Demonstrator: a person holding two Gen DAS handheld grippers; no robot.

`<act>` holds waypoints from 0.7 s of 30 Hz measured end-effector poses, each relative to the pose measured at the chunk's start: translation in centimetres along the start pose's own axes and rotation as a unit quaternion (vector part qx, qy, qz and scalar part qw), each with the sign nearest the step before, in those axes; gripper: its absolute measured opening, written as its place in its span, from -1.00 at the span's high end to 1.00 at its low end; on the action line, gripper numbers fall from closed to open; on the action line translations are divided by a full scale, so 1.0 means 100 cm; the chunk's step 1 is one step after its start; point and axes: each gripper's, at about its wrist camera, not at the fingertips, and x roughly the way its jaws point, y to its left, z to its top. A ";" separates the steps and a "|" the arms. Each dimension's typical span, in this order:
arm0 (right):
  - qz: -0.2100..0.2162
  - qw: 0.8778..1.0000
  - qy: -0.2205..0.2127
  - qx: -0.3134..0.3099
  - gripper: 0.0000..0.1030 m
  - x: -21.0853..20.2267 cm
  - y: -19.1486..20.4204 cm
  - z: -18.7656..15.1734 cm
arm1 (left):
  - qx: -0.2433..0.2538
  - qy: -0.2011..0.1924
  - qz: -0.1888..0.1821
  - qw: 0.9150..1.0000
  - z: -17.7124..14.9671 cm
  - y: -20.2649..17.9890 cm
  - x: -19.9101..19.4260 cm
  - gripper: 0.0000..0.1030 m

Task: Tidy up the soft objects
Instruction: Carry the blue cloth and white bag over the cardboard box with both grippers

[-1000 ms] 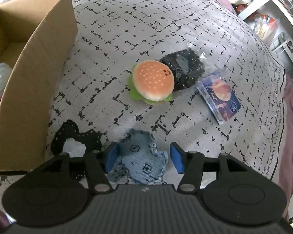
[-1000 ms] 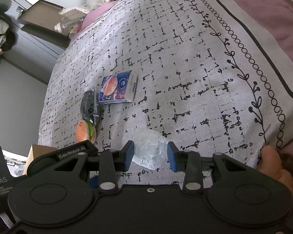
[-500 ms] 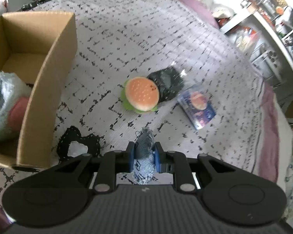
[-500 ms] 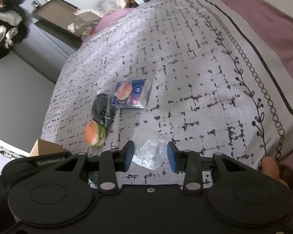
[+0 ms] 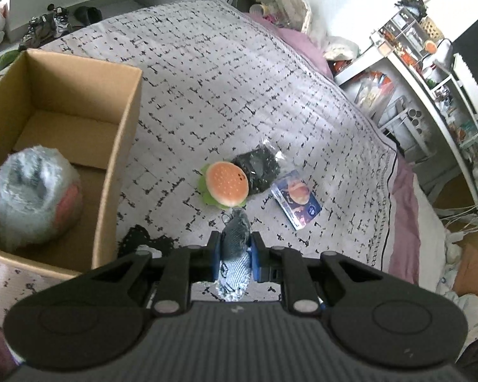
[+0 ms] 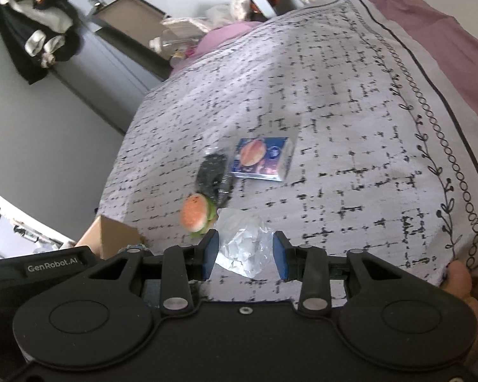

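On a bed spread with a grey-white, black-flecked quilt [image 5: 226, 73], our left tool [image 5: 234, 256] is pinched narrow on a small blue denim fabric piece [image 5: 234, 254], which hangs clear of the quilt between the blue pads. To its left stands an open brown cardboard box [image 5: 121, 146] holding a fluffy pale-blue and pink plush toy [image 5: 35, 197]. Our right tool [image 6: 243, 254] stands wide, its pads flanking a crumpled clear plastic bag [image 6: 243, 248] without visibly pressing it. On the quilt beyond lie an orange-and-green plush hamburger [image 5: 227, 184], touching a black lacy item in clear wrap [image 5: 258, 167], with a blue printed tissue pack [image 5: 295, 199] just beside them and a black fabric piece [image 5: 146, 243] near the box wall. We judge the denim is bound for the box. The risks: the limp cloth, held by a thin fold, could slide out on the swing over; its dangling end could catch on the box's rim and fall outside; and the slippery bag could squirt from the right pads when they squeeze, or take the quilt with it.
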 end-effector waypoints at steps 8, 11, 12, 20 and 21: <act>0.011 0.998 -0.030 -0.054 0.29 -0.008 0.029 -0.006 | -0.011 -0.020 -0.021 1.000 0.012 0.023 -0.027 0.65; 0.016 0.996 -0.037 -0.076 0.29 -0.008 0.042 -0.010 | -0.015 -0.027 -0.026 0.999 0.018 0.033 -0.037 0.65; 0.017 0.996 -0.038 -0.083 0.29 -0.007 0.045 -0.011 | -0.016 -0.030 -0.027 0.999 0.020 0.037 -0.040 0.65; 0.035 0.993 -0.035 -0.110 0.29 -0.005 0.071 -0.025 | -0.033 -0.046 -0.023 0.998 0.032 0.071 -0.058 0.65; 0.036 0.992 -0.035 -0.115 0.29 -0.005 0.075 -0.028 | -0.036 -0.047 -0.023 0.998 0.033 0.076 -0.060 0.65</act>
